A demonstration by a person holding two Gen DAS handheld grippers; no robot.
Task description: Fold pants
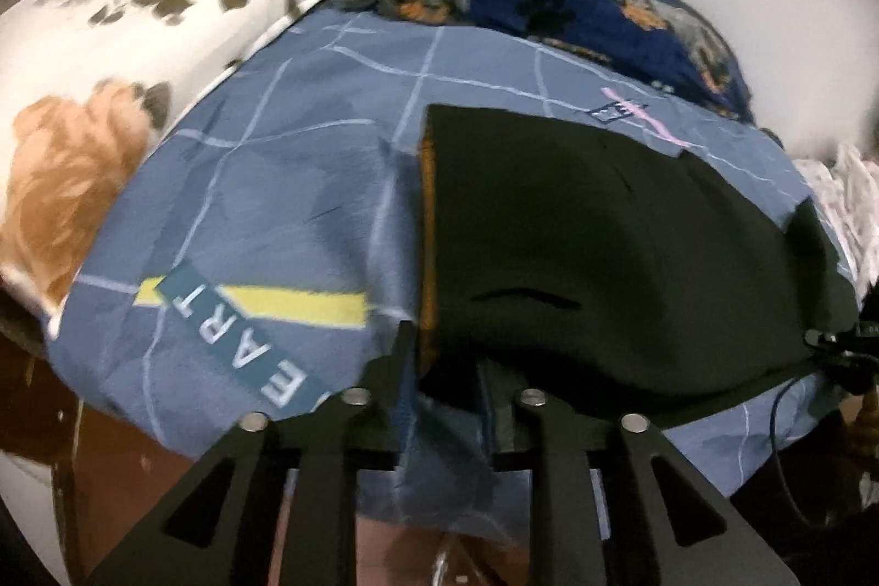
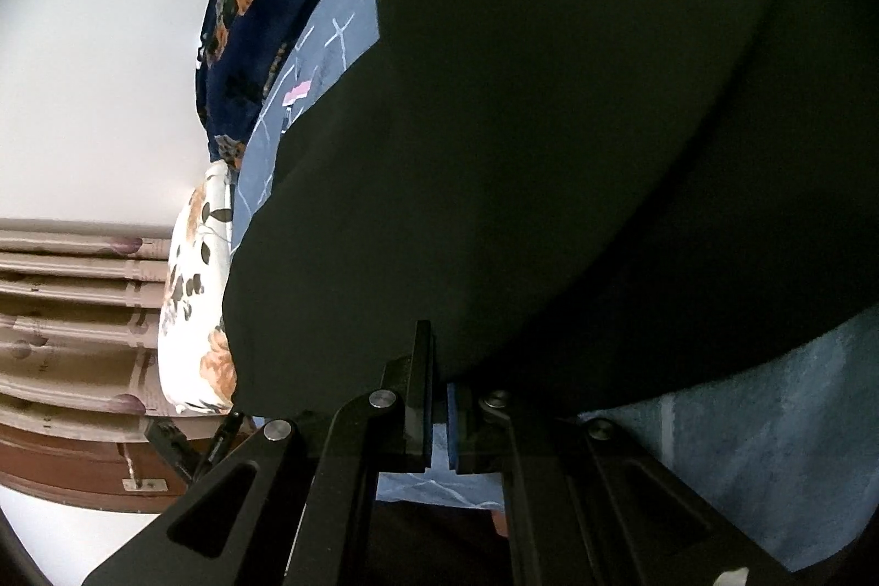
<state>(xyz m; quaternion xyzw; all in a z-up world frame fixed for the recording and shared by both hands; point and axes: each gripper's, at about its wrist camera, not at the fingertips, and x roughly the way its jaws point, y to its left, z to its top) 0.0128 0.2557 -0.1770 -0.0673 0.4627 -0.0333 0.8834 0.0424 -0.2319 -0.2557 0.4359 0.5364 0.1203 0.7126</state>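
Two grippers are working the near edge of the black pants point(image 1: 604, 245), which are lying folded on the blue bedsheet point(image 1: 263, 179). The right gripper point(image 2: 438, 399) is pinching the hem, its jaws closed on the cloth. The left gripper point(image 1: 445, 366) is standing slightly parted at the left corner, apparently gripping nothing. For a clean fold, the edges should be lined up before pressing flat. A white floral pillow point(image 1: 99, 53) is lying beyond.
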